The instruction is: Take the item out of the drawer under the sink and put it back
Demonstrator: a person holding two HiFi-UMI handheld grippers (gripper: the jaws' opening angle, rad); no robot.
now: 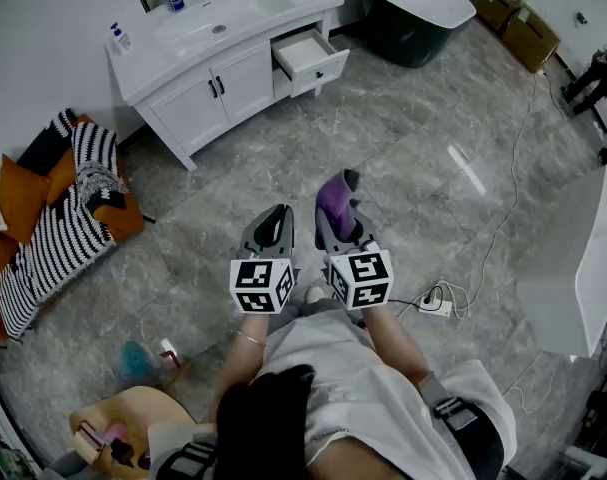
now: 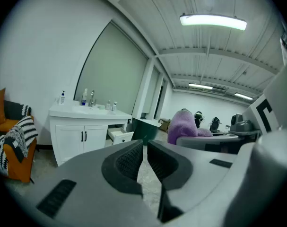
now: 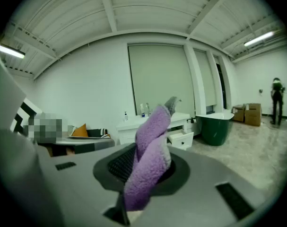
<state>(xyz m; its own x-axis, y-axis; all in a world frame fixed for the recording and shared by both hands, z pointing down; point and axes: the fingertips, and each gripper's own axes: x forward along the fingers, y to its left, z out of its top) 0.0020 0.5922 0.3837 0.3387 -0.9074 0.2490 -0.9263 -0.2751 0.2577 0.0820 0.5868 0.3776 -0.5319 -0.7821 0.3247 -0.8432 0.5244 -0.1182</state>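
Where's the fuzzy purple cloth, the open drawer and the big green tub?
Fuzzy purple cloth [image 3: 150,150], right gripper view, its twisted middle.
Open white drawer [image 1: 321,72], head view, its front panel.
Dark green bathtub [image 1: 408,44], head view, its green side wall.

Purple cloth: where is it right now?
The purple cloth is clamped in the right gripper, mid head view above the floor, far from the open drawer at top.

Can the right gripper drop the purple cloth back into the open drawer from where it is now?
Probably not from here. The right gripper is shut on the purple cloth, but the drawer stands open well across the floor. Nothing blocks the path; walking closer should do.
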